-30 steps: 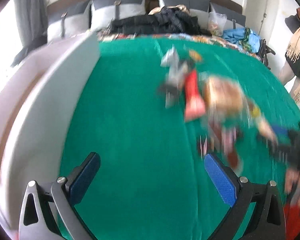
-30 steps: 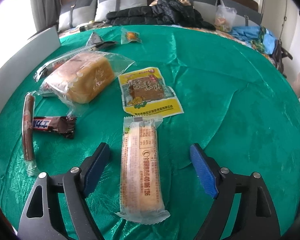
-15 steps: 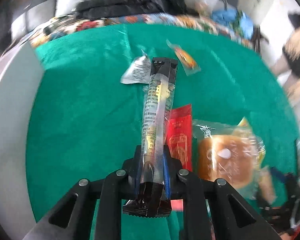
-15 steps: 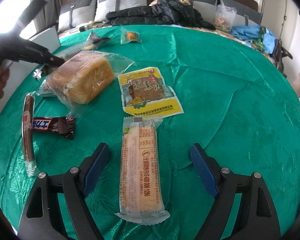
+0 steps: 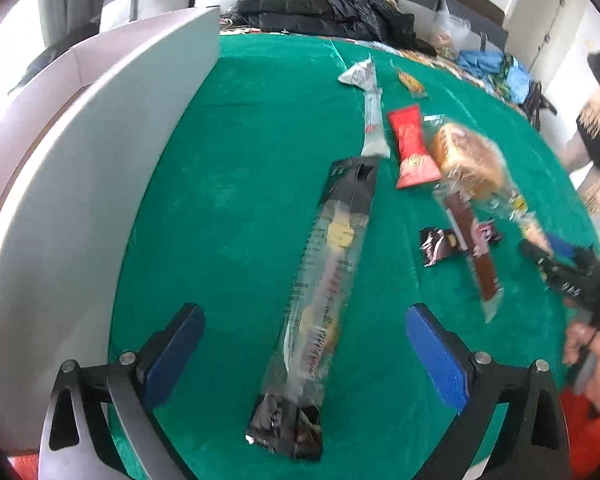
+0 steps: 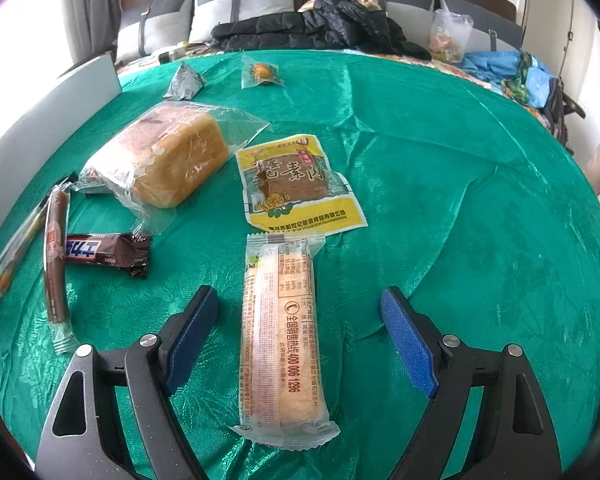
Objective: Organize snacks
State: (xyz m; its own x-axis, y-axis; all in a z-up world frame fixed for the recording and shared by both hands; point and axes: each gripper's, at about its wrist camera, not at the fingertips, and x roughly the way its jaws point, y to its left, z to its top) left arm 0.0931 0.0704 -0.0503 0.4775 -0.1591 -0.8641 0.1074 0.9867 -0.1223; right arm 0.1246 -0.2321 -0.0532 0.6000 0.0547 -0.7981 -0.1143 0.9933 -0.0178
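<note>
left claw [image 5: 304, 352]: just opened | long clear packet [image 5: 324, 280]: released, lying between jaws

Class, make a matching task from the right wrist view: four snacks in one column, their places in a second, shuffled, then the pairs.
Things:
1. Long cake
2. Yellow packet
3. Chocolate bar
4. Bread

Places:
A. left of the yellow packet
B. between the open right gripper's fingers
C. just beyond the long cake
D. beside the sausage stick

Pairs: 1-B, 2-C, 3-D, 4-A
</note>
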